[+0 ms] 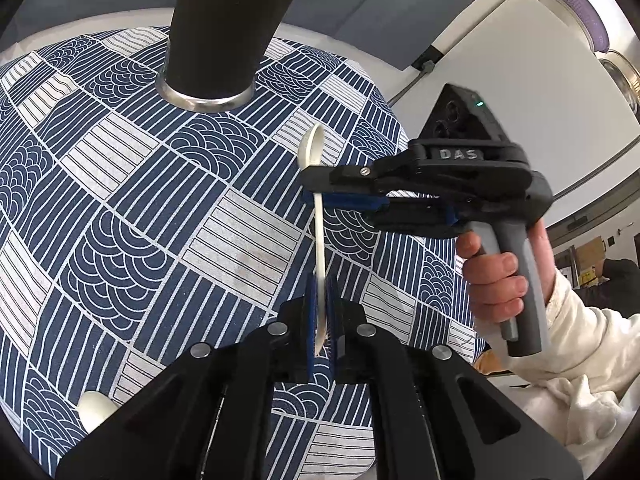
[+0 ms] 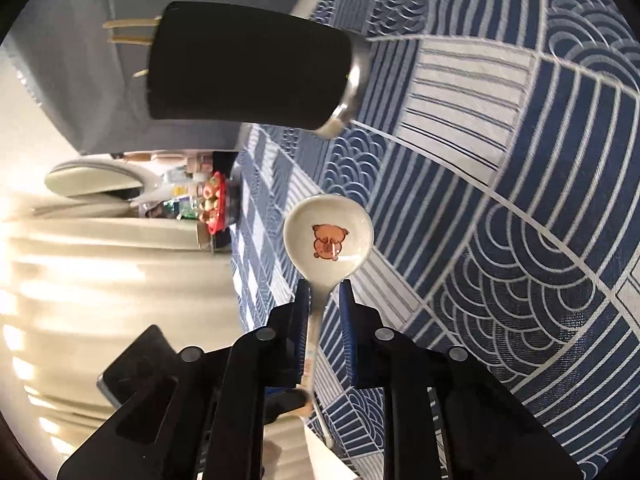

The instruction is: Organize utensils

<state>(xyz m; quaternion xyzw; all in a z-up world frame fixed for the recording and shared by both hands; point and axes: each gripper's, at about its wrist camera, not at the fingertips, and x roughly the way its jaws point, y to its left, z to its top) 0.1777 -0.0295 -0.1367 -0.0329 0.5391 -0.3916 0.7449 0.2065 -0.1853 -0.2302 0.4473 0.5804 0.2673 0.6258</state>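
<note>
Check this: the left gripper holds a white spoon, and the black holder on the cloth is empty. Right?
Not empty: wooden sticks poke out of the black holder in the right wrist view. The left gripper does hold the white spoon.

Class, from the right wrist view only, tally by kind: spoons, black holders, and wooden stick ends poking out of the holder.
Bear-print spoon: 1
Black holder: 1
Wooden stick ends: 3
Total: 5
</note>
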